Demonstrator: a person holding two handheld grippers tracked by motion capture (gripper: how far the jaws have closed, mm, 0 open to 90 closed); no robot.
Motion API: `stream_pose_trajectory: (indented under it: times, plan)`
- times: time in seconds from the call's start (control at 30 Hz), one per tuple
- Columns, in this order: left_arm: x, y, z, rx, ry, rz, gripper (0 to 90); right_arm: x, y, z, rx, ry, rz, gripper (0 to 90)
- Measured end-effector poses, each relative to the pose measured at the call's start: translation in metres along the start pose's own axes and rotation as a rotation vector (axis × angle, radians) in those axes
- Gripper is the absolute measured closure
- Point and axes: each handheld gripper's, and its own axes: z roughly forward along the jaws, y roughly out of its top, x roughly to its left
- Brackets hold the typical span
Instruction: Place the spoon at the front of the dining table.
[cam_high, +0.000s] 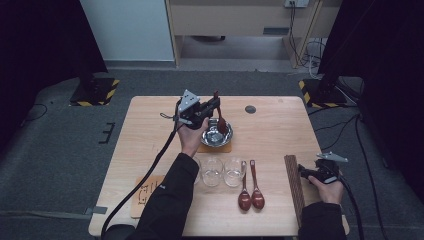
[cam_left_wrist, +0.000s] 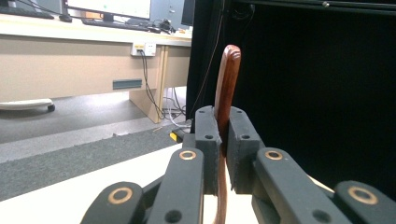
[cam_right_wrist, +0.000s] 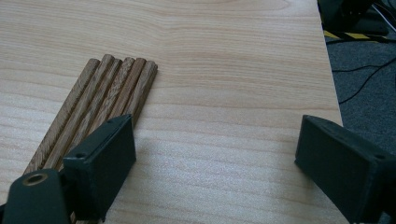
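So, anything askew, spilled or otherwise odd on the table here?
Nothing stands out. The left gripper holds a wooden spoon over the metal bowl; three glasses, two spoons and the wooden slat mat lie tidy, nothing spilled.

Left claw (cam_high: 212, 106) clamped, right claw (cam_right_wrist: 215, 154) agape.

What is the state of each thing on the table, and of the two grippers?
left gripper: shut on a wooden spoon, above the bowl
wooden spoon: held, its bowl end down in the metal bowl
metal bowl: upright on a coaster
three glasses: upright, look empty
two spoons: lying flat, side by side
wooden sticks: lying flat in a row
right gripper: open, nothing between the jaws
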Motion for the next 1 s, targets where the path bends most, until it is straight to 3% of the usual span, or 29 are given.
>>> stream_pose_trajectory:
  times: [0.6,1.0]
  plan:
    - [0.015,-0.019,0.016,0.068,0.044,-0.003,84.2,-0.001,0.001,0.002,0.007,0.01,-0.01,9.0]
    - [0.02,-0.038,0.028,0.139,0.061,-0.005,84.1,-0.002,0.002,0.003,0.018,-0.001,0.003,5.0]
